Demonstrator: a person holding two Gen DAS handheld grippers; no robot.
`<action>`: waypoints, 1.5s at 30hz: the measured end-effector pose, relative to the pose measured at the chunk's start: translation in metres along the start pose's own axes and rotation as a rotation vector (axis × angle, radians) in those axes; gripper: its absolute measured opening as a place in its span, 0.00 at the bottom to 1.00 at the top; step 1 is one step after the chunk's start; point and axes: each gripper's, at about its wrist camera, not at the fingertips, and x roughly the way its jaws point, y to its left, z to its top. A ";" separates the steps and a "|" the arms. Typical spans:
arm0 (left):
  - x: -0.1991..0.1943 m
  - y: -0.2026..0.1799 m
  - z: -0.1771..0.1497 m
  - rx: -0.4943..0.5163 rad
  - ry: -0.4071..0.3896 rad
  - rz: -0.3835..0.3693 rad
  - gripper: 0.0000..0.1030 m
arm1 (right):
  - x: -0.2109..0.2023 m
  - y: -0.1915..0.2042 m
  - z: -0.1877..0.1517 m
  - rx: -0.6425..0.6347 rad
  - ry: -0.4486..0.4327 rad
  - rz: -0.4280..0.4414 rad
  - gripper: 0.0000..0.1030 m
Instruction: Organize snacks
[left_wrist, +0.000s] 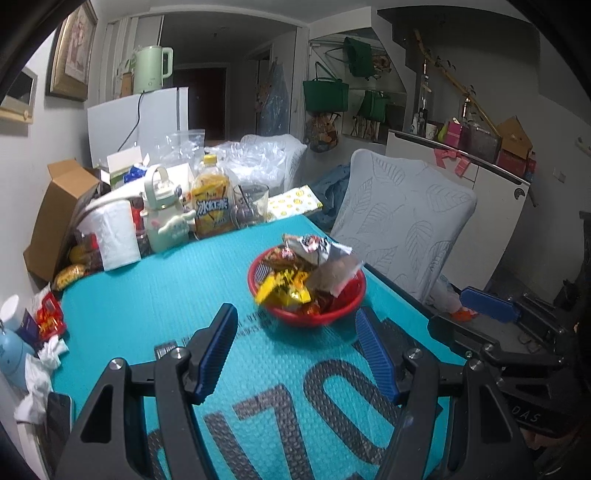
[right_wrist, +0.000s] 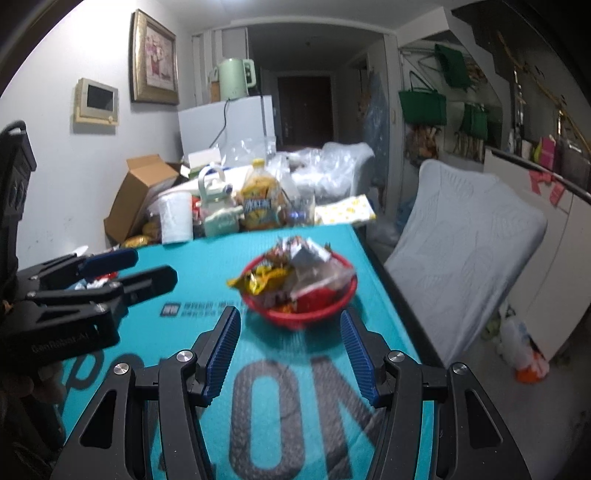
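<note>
Hovering short of a full snack basket

Left hand-held gripper and right hand-held gripper: jaws spread, nothing held. Red basket heaped with snack packets, mid-tabletop. More packets loose at the left edge. Fits sorting done or basket awaiting emptying; cannot tell which

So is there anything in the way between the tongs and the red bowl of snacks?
No. Only bare blue mat lies between the left tongs, the right tongs and the red bowl. Both tongs are open and empty.
</note>
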 end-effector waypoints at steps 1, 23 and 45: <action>0.000 0.000 -0.002 -0.004 0.004 -0.002 0.64 | -0.001 0.000 -0.003 0.002 0.003 -0.002 0.55; 0.000 -0.008 -0.009 -0.026 0.024 -0.011 0.64 | -0.010 -0.006 -0.012 0.018 0.008 -0.015 0.55; 0.007 -0.009 -0.004 -0.024 0.033 -0.008 0.64 | -0.003 -0.013 -0.011 0.023 0.015 -0.012 0.58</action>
